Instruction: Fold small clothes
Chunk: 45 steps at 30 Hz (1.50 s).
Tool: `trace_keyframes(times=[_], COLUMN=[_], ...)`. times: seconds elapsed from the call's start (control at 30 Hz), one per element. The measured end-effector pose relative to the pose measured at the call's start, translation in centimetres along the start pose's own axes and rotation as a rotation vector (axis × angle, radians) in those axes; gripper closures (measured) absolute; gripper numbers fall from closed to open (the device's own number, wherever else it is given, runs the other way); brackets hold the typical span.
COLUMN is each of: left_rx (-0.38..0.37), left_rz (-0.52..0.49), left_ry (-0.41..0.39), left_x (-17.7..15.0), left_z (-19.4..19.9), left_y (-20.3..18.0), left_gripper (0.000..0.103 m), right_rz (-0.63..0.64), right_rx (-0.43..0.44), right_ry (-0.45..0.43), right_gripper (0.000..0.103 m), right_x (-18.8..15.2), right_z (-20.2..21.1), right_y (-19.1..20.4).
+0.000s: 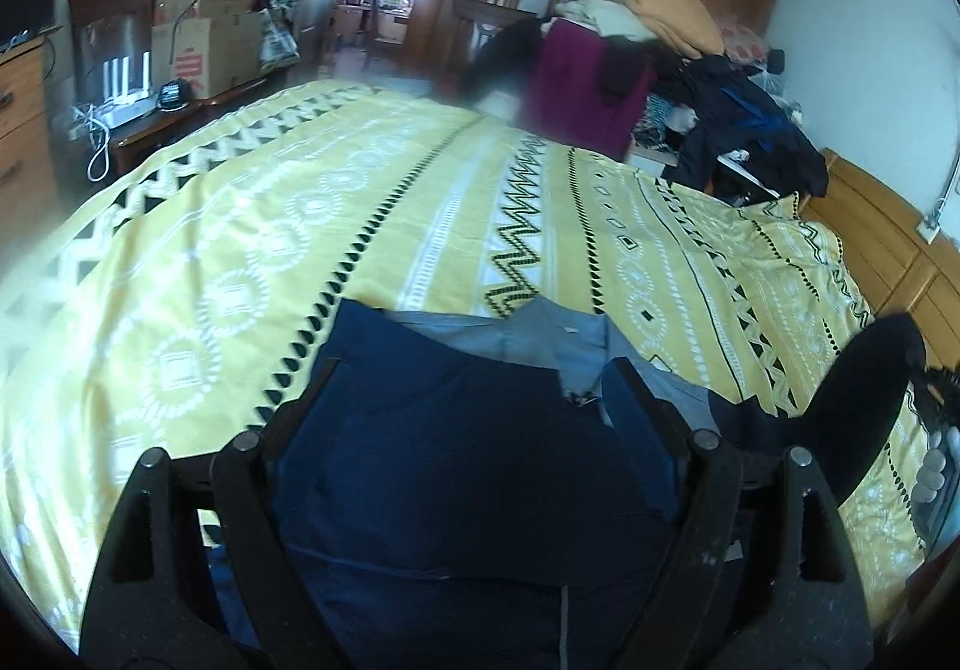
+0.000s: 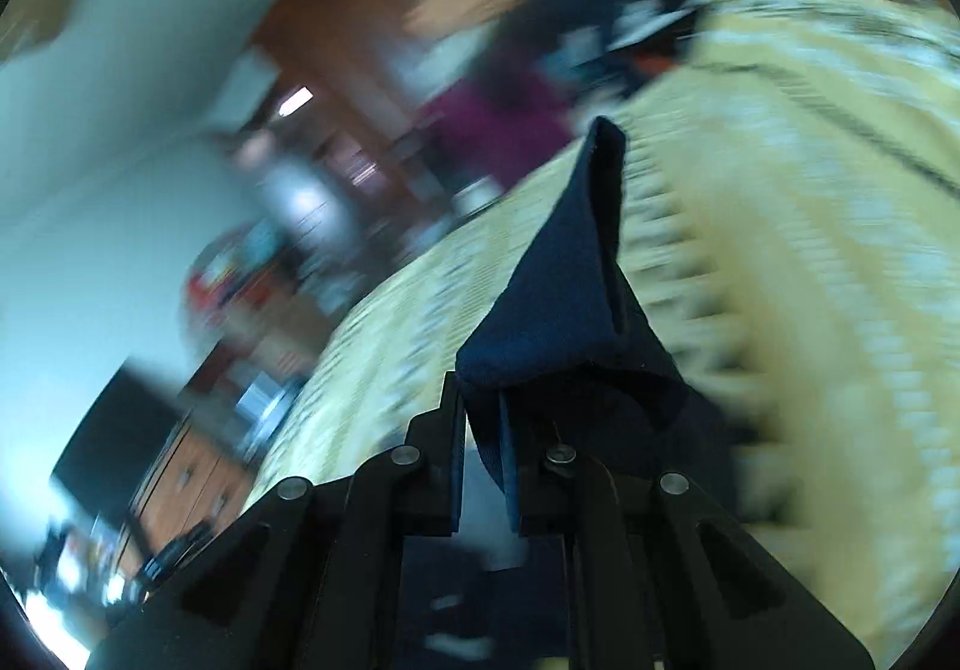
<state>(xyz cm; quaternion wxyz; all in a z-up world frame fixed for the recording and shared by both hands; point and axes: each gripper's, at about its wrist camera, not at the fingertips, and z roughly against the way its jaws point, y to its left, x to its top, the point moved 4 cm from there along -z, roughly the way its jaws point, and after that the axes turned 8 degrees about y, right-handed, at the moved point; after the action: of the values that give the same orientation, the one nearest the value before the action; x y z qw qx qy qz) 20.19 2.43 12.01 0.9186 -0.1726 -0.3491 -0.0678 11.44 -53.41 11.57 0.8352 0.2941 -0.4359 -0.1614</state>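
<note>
Navy cloth, soft and matte, bunches into a peaked fold in the right claw (image 2: 483, 418), whose jaws are clenched on that dark garment (image 2: 570, 274) above the bed (image 2: 810, 250). One garment, two claws. Left claw (image 1: 474, 388) stands released, jaws wide, the garment's navy panel (image 1: 456, 460) and paler blue lining lying flat on the bed's yellow patterned cover between its fingers (image 1: 630, 388).
</note>
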Motion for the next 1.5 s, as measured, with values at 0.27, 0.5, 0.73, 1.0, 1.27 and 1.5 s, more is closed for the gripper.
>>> trace_keyframes(times=[0.27,0.5,0.73,1.0,1.27,1.5], left_rx=[0.011,-0.02,-0.272,-0.212,-0.203,-0.156], left_rz=[0.039,0.052,-0.023,-0.02,0.059,0.097], left_ry=[0.036,0.099,0.292,0.499,0.414,0.4], left_x=[-1.2,-2.4,-3.7,-7.3,-7.5,-6.8], left_z=[-1.0,-2.0,-7.0,-15.0,-14.3,-16.6], left_y=[3.2,5.2,-0.9,-5.2,-4.8,-5.1], left_gripper=[0.019,0.019,0.02,0.045,0.044,0.099], right_rz=[0.184,0.167,0.005,-0.123,-0.104,-0.141], right_rx=[0.248,0.172,0.079,0.061,0.058,0.029], right_ry=[0.265,0.496,0.428,0.368,0.364,0.347], right_gripper=[0.083,0.066,0.05,0.05,0.05,0.05], right_x=[-8.8,-20.1,-21.3,-21.9,-22.0,-22.8], right_z=[-18.5,-23.0,-15.2,-10.5,-9.6,-8.3], right_y=[16.3,15.8,8.8,4.1,3.2,1.8])
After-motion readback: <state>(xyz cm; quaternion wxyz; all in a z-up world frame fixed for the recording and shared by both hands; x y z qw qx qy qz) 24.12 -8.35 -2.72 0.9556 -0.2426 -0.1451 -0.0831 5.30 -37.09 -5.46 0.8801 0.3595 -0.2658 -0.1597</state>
